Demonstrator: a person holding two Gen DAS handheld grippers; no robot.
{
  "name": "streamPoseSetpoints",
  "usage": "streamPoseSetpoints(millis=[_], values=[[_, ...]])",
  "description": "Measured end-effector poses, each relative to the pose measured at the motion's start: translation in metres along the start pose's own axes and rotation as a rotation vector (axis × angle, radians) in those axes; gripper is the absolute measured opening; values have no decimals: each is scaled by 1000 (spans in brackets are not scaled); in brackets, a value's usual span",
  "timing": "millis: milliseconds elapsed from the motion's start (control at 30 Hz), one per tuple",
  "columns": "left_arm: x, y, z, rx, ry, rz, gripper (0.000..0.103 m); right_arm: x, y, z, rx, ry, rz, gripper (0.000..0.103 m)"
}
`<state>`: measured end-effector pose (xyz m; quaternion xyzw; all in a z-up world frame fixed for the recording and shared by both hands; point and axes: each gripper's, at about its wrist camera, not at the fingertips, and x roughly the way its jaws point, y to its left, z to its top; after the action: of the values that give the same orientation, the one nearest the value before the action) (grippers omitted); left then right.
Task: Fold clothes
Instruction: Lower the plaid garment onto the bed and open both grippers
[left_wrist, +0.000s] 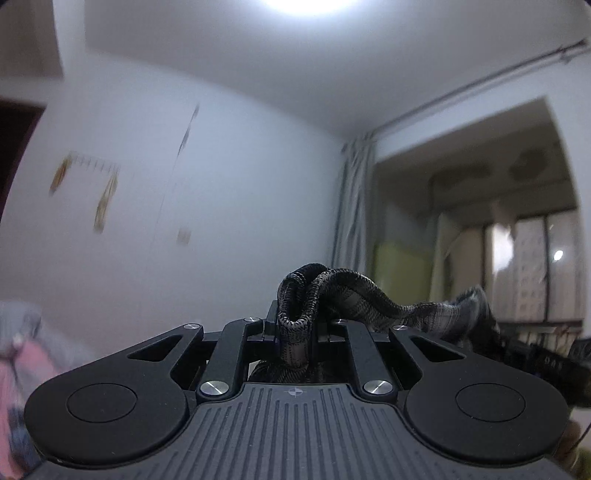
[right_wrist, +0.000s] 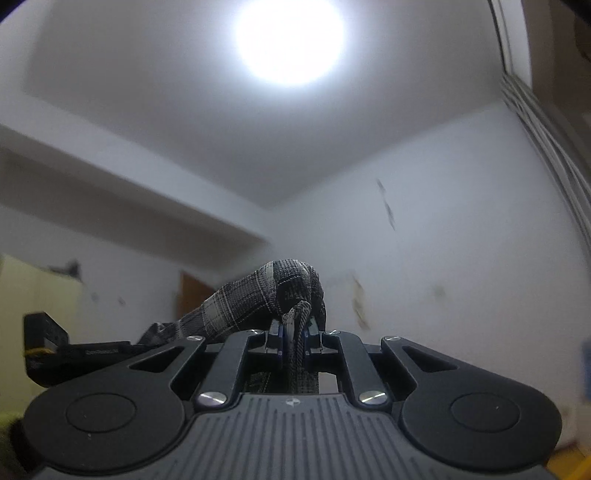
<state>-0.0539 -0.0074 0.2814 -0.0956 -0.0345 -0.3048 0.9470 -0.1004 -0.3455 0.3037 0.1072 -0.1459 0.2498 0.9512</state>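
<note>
A dark grey plaid garment (left_wrist: 332, 291) is held up in the air between both grippers. My left gripper (left_wrist: 295, 332) is shut on a bunched edge of it, and the cloth trails off to the right toward the other gripper (left_wrist: 546, 354). In the right wrist view my right gripper (right_wrist: 295, 339) is shut on another edge of the plaid garment (right_wrist: 258, 299), which drapes away to the left toward the left gripper (right_wrist: 48, 343). Both cameras point up at the walls and ceiling, so the hanging part of the garment is hidden.
A bright ceiling lamp (right_wrist: 290, 40) glares overhead. White walls surround; a curtain (left_wrist: 351, 206) and a doorway to another room (left_wrist: 480, 221) lie to the right. Pink cloth (left_wrist: 22, 369) shows at lower left. A brown door (right_wrist: 192, 295) is at the back.
</note>
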Motion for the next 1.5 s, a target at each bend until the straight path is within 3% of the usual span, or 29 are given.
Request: streamPoseSetpoints(millis=[200,467,767,933,1167,1500], values=[[88,57,-67,-11,180,57,12,58,-70,-77,62,152,-128,10],[173,121,-168,-117,391,117,12,124,-158,-196,153,355,-291,10],[232,158,-278,-192,614,196,12,153,-225,-326,223,594,-416,10],[264,177,-339,-233,737,242,12,150,-271,-389,266,723,-477,10],[310,203,-362,-200,752,249,11,168,-315,-441,292,828,-532,10],[375,238,-389,-151,810,258,11,202,-349,-474,320,876,-570,10]])
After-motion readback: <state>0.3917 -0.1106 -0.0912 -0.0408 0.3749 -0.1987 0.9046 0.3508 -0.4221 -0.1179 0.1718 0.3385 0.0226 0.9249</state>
